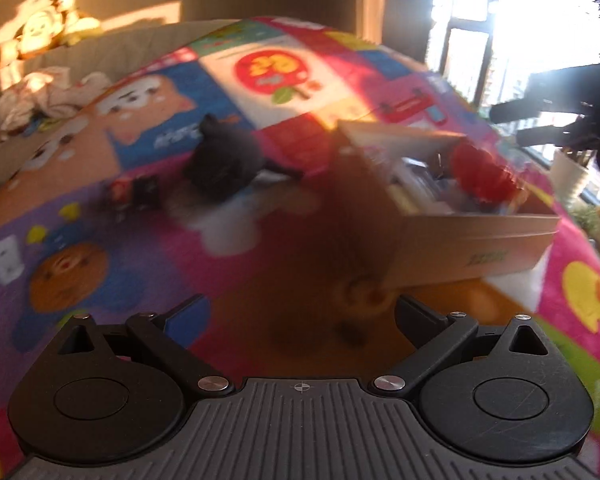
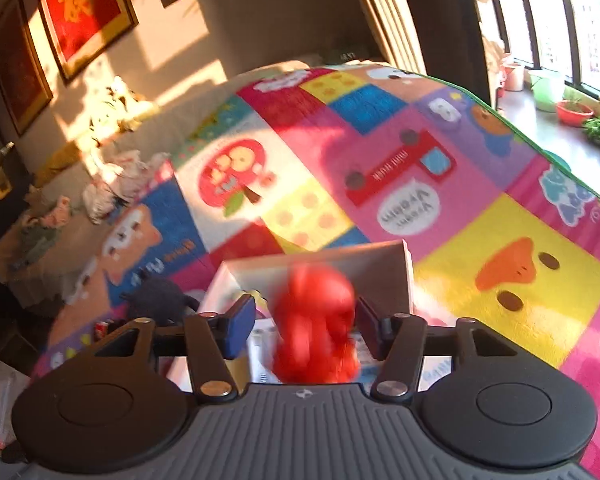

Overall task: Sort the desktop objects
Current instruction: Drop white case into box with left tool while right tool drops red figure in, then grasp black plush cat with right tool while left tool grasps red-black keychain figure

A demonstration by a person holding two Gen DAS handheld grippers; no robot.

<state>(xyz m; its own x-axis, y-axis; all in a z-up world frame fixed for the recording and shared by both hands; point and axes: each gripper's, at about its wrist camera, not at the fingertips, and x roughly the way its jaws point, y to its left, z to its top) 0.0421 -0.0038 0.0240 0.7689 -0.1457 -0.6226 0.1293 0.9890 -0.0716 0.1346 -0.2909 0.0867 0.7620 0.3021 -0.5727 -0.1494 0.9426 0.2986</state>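
Both tools gape; the red toy blurs above the box.

Warm, low orange sunlight floods both views, throwing window-shaped patches on the wall around 10 o'clock. In the left wrist view the window at 1 o'clock is totally blown out, and the mat and cardboard box are smeared with motion blur. The red toy is blurry too. Fisheye bends every edge hard.
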